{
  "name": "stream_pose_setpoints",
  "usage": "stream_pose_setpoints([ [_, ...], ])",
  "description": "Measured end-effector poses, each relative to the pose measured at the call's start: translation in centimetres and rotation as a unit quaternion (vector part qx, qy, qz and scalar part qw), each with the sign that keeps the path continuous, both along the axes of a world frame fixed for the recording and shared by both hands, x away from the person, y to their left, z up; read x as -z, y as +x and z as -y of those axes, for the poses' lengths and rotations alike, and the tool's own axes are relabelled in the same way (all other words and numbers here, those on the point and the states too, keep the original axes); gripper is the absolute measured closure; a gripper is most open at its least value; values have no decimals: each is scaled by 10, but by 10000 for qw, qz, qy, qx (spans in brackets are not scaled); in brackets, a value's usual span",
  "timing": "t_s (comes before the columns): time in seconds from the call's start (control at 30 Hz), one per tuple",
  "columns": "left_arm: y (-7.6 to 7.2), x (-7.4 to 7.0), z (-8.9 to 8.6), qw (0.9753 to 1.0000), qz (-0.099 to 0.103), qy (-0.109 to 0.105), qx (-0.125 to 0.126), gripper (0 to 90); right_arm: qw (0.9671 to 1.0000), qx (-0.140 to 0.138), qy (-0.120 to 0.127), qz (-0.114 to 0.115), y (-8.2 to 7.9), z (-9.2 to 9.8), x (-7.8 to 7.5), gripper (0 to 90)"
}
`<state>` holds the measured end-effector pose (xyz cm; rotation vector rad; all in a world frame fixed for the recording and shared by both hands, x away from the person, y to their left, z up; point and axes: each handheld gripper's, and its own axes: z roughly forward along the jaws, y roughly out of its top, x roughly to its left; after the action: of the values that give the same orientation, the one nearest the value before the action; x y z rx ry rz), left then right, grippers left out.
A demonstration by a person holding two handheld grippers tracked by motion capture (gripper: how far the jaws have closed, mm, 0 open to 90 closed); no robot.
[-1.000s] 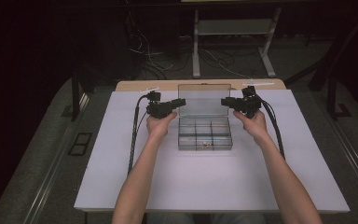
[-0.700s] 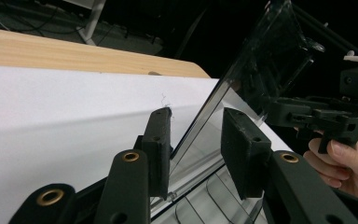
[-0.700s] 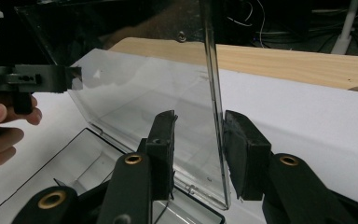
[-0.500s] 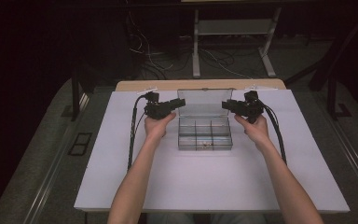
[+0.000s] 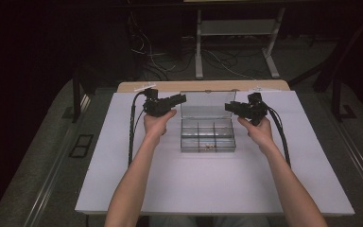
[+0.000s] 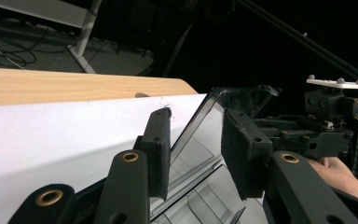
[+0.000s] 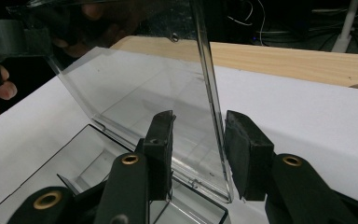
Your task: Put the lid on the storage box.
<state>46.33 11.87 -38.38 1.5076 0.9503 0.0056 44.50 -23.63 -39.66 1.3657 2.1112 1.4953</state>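
Jaws: both pairs parted, each straddling a side edge of the raised lid, nothing clamped. Left gripper is set at the lid's left edge, right gripper at its right edge, judged placed so as to steady or swing the lid evenly. Clear compartment box: at the table's centre, base flat, lid tilted up at the far side. Contents: small items in the near compartment, not identifiable. Hinge: not made out.

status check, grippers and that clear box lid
Left gripper open, right gripper open, each straddling a lid side edge. Lid raised, compartment box open. Nothing blocking.
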Motion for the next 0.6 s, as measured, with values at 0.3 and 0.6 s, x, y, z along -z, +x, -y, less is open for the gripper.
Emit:
stream_pose_setpoints([
  [0.3, -1, -3, 0, 10000, 0, 37, 14, 661, 10000, -7, 9, -59, 0, 0, 2, 603],
  [0.6, -5, -4, 0, 9999, 96, 122, 19, 667, 9998, -141, 106, -37, -2, -2, -2, 460],
])
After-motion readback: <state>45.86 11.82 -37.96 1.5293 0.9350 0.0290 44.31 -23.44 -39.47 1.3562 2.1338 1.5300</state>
